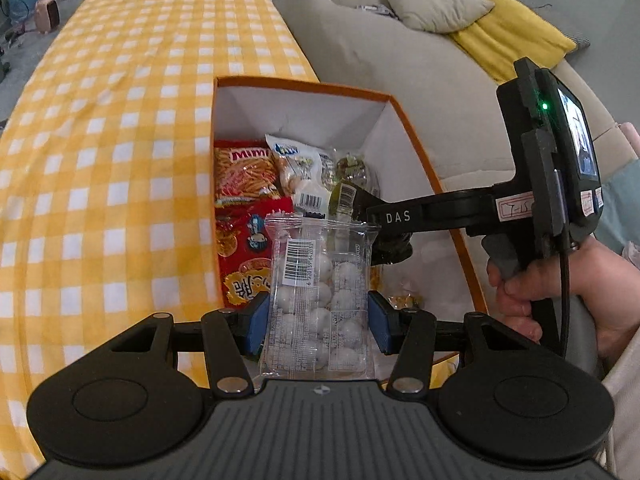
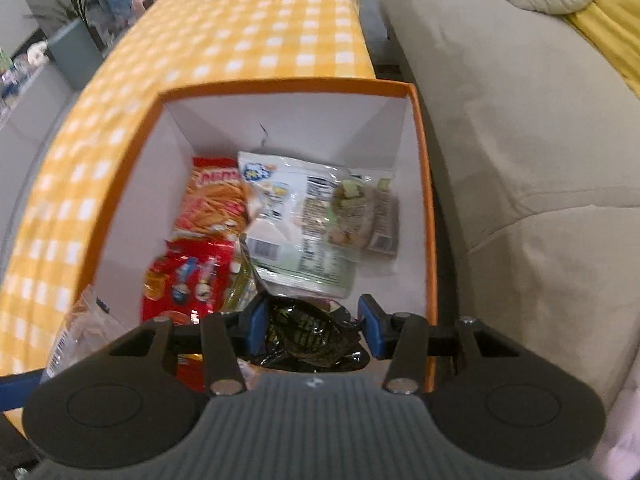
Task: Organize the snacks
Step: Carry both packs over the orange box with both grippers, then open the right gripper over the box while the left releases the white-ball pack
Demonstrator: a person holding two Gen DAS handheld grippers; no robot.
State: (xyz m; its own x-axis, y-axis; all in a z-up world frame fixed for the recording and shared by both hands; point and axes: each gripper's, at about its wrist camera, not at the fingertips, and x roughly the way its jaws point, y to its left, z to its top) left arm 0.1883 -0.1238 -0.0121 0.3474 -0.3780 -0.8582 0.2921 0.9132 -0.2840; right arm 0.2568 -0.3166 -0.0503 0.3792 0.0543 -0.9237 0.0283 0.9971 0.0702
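An orange box [image 1: 416, 148] with white inner walls sits on the yellow checked tablecloth and holds several snack packs. My left gripper [image 1: 318, 322] is shut on a clear bag of white balls [image 1: 318, 288], held above the box's near end. My right gripper [image 2: 312, 330] is shut on a dark crinkled packet [image 2: 308, 332] over the orange box [image 2: 424, 184], and it reaches in from the right in the left wrist view [image 1: 360, 204]. Inside lie a red Mimi stick pack [image 1: 244, 172], a red cartoon pack [image 2: 188, 280] and a white pack [image 2: 296, 224].
The yellow checked tablecloth [image 1: 108, 140] stretches left and behind the box. A beige sofa [image 2: 520, 140] with a yellow cushion [image 1: 512, 36] stands close on the right. A planter [image 2: 76, 48] stands at the far left.
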